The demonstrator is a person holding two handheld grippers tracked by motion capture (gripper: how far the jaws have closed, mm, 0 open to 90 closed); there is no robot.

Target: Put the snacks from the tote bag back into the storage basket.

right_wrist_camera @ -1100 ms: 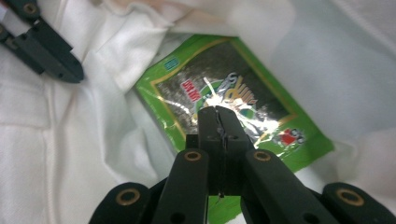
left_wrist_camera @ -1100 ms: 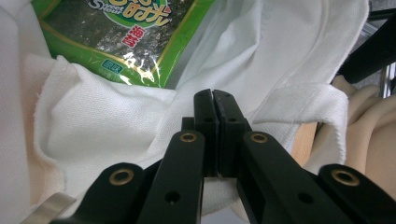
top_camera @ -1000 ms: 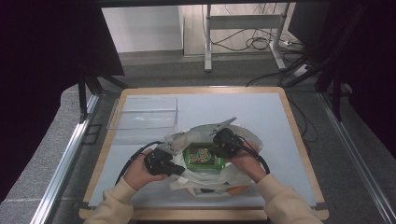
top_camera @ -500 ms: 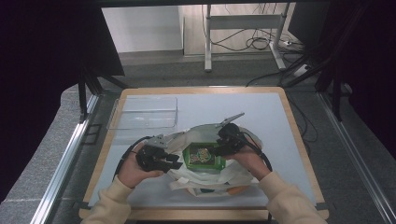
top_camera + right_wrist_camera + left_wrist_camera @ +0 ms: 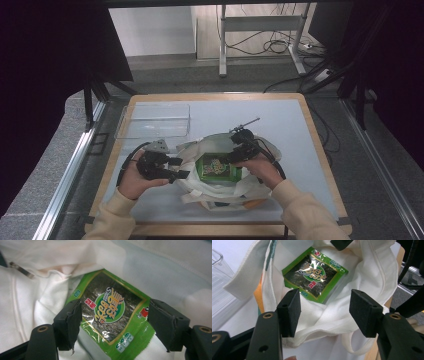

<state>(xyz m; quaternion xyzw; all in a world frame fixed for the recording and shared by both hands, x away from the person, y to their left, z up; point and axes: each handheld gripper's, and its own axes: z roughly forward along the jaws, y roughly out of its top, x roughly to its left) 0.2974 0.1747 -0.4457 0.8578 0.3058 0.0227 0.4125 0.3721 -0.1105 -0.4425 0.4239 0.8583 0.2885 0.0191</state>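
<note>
A white cloth tote bag (image 5: 220,192) lies on the table with its mouth spread. Inside it rests a green seaweed packet (image 5: 217,167). My left gripper (image 5: 181,168) sits just left of the bag's mouth, pointing right. Its jaws have just been opening and stand wide over the bag's rim (image 5: 372,270), short of the packet (image 5: 315,273), with the pads pressing on nothing. My right gripper (image 5: 234,157) reaches in from the right. Its jaws have also just been opening and straddle the packet (image 5: 110,285) without touching it, with bag cloth (image 5: 37,297) all around.
A clear plastic tray (image 5: 152,120) stands at the back left of the table. Something orange (image 5: 250,204) pokes out from under the bag near the front edge. The table's wooden rim (image 5: 320,145) runs down the right side.
Both grippers' jaws have opened from shut. My left hand has drawn back to the left and slightly up, away from the bag's mouth. The right hand has stayed put.
</note>
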